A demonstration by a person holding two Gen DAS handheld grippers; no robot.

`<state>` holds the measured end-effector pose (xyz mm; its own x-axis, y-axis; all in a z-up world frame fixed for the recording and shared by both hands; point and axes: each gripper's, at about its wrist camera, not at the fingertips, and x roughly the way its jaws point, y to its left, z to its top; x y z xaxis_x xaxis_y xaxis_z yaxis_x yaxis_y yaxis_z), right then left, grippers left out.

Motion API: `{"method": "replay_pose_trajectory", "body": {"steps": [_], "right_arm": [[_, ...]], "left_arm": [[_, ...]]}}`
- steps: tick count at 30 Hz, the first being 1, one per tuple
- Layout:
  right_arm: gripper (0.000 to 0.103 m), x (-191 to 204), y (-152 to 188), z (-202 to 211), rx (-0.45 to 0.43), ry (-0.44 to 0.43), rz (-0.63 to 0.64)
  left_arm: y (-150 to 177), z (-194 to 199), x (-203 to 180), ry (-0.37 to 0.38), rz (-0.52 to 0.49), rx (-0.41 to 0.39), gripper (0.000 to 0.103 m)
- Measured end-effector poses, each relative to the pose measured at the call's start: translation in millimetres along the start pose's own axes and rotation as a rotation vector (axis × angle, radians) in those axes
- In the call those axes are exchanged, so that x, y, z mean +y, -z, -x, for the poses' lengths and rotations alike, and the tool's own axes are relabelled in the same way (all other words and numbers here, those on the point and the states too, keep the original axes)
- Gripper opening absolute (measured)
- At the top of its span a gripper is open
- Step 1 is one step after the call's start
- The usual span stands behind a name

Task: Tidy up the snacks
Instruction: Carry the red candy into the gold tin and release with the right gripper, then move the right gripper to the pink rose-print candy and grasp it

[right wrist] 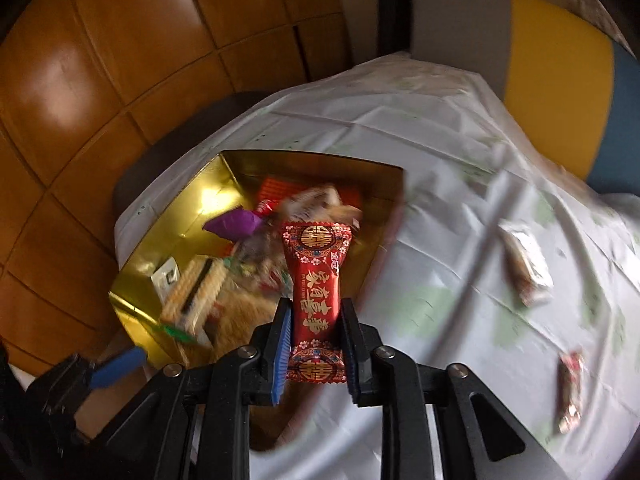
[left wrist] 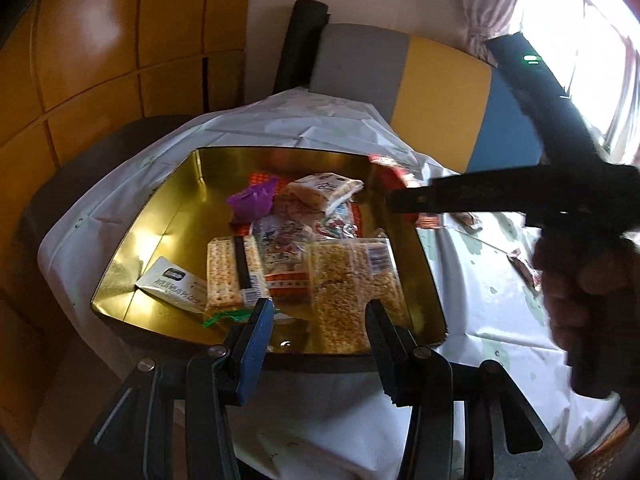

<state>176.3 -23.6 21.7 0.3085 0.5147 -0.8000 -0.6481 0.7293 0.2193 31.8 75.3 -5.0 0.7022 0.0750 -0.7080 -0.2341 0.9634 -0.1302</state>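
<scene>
One red candy packet (right wrist: pixel 316 300) — gold Chinese lettering — pinched by right gripper (right wrist: pixel 316 320).

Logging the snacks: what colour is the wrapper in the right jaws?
Red wrapper with gold characters; right wrist view.

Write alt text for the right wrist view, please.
The right gripper clamps a red candy wrapper with gold characters above the edge of a gold rectangular tin filled with snacks. Two more wrapped snacks lie on the white tablecloth.

Orange tiled floor (left wrist: pixel 92 52), bright curtained window (left wrist: pixel 576 20)
</scene>
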Motion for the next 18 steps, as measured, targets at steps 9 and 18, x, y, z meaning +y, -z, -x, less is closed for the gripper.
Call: {"method": "replay_pose_trajectory", "body": {"steps": [9,18], "right_arm": [[0.035,-1,-6,-22,0.022,0.045,-0.010],[0.035,-16,26,11,-0.017,0.051,-0.011]], "left_arm": [[-3,-6,14,-0.024,0.047,0.010,0.048],[-2,0,5,-0.025,0.015,0.002,0.048]]}}
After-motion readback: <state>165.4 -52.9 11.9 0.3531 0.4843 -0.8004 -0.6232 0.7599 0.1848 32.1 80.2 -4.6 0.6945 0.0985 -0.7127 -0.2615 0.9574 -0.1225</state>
